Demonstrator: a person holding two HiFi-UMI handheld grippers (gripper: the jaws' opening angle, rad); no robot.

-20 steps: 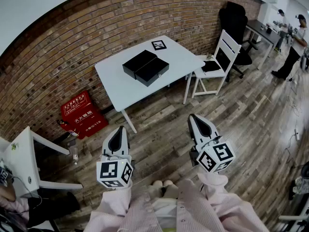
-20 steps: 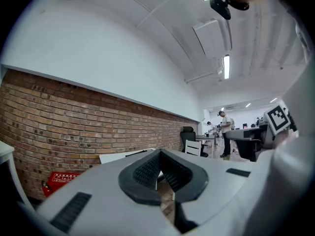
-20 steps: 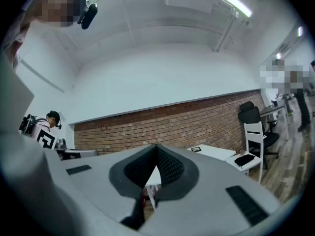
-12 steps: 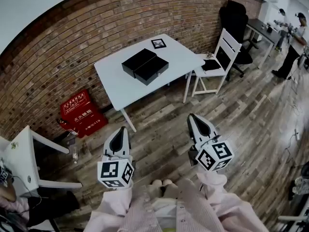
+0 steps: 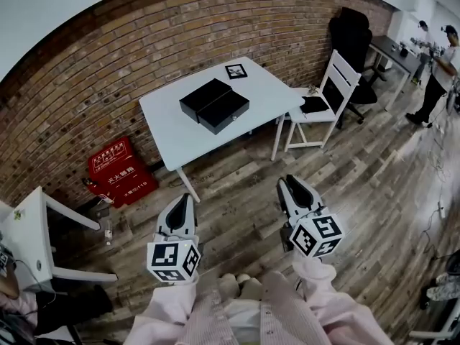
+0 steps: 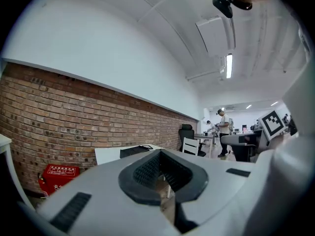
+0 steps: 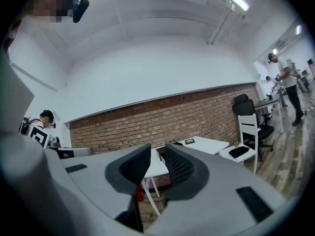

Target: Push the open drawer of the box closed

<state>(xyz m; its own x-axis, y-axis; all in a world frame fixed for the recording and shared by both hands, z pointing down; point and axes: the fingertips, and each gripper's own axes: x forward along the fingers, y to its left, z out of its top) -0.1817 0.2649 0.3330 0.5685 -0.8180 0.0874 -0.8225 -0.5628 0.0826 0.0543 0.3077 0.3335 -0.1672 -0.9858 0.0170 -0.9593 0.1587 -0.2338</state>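
A black box (image 5: 205, 95) lies on the white table (image 5: 169, 124) by the brick wall, its drawer (image 5: 226, 110) pulled out toward the table's front edge. Both grippers hang over the wooden floor, well short of the table. My left gripper (image 5: 181, 201) points at the table with its tips together and nothing in them. My right gripper (image 5: 291, 183) has a narrow gap between its jaws, with nothing held. In the left gripper view the box (image 6: 134, 151) shows far off beyond the left gripper (image 6: 160, 154). The right gripper view shows the right gripper (image 7: 157, 149) and the table (image 7: 206, 144) behind it.
A square marker card (image 5: 236, 70) lies at the table's far corner. A white chair (image 5: 327, 95) stands right of the table, a black office chair (image 5: 352, 34) behind it. A red box (image 5: 118, 171) sits on the floor at the wall. People stand at a desk (image 5: 392, 49) far right.
The view has shifted slightly, so the table and box sit a little further left. Both grippers have drifted a bit lower in the picture. Nothing was touched.
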